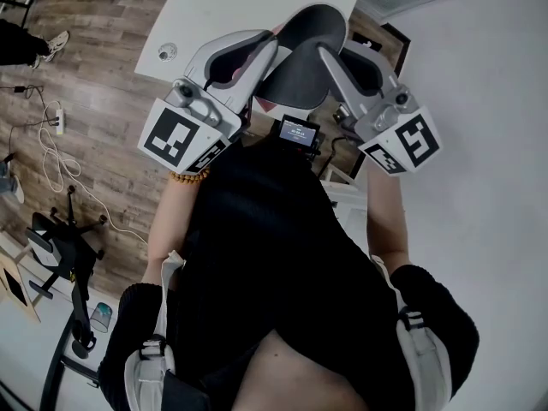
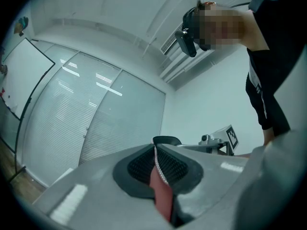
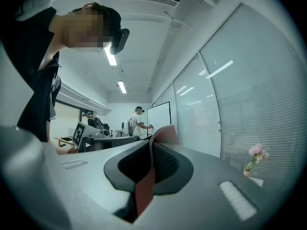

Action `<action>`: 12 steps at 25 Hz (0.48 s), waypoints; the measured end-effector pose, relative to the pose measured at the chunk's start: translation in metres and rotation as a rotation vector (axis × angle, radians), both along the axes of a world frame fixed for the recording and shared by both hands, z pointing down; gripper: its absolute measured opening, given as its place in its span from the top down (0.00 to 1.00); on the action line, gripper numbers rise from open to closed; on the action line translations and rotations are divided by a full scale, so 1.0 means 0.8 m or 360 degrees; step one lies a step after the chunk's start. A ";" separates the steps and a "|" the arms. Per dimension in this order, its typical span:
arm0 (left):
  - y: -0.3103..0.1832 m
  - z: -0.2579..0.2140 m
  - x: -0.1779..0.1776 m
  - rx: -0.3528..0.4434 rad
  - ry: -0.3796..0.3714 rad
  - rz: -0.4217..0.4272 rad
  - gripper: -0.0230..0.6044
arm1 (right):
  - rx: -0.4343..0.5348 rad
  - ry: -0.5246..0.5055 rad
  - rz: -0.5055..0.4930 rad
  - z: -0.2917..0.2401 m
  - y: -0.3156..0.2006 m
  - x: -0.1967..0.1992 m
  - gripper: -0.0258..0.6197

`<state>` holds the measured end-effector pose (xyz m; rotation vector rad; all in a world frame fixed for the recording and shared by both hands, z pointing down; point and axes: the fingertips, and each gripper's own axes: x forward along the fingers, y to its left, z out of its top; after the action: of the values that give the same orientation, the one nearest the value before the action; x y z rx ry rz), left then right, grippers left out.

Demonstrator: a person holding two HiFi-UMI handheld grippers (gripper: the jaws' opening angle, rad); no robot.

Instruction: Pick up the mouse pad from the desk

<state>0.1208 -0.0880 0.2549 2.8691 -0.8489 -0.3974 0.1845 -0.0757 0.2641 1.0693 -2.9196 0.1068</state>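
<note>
1. Head view: the person's dark-clothed torso (image 1: 274,255) filled the lower picture and hid everything beneath it. Both grippers were held up at chest height on the near side of the white desk (image 1: 223,7). The left gripper (image 1: 257,54) and the right gripper (image 1: 338,58) leaned toward each other. The mouse pad (image 1: 304,80) bowed between them, apparently clear of the desk.
2. Left gripper view: the left gripper (image 2: 156,150) pointed up toward a glass wall (image 2: 96,109). Its jaws were clamped tight on the mouse pad's (image 2: 161,190) thin pinkish edge, and the rest of the sheet was cut off from sight.
3. Right gripper view: the right gripper (image 3: 152,146) likewise pinched the mouse pad (image 3: 144,190), with one reddish corner curling above the jaw tips.
</note>
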 end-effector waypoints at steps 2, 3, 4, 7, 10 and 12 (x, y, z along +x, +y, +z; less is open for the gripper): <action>-0.001 0.000 0.001 -0.0001 0.0000 0.0002 0.93 | 0.0000 0.0008 0.0005 0.002 -0.001 0.001 0.90; -0.003 0.000 0.001 0.0000 0.0001 0.0003 0.93 | -0.0001 0.0012 0.0010 0.003 -0.002 0.002 0.90; -0.004 0.000 0.001 0.0002 0.0003 0.0004 0.93 | -0.0001 0.0014 0.0016 0.003 -0.003 0.003 0.90; -0.007 -0.001 0.003 0.0013 -0.0001 0.0009 0.93 | 0.0001 0.0023 0.0041 0.006 -0.007 0.008 0.90; -0.008 -0.001 0.005 0.0019 -0.0015 0.0020 0.93 | 0.0006 0.0038 0.0068 0.009 -0.010 0.013 0.90; -0.009 -0.001 0.007 0.0024 -0.0021 0.0028 0.93 | 0.0014 0.0048 0.0081 0.010 -0.014 0.016 0.90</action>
<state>0.1262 -0.0952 0.2539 2.8941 -0.8253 -0.3852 0.1971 -0.0866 0.2721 1.1369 -2.8698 0.0785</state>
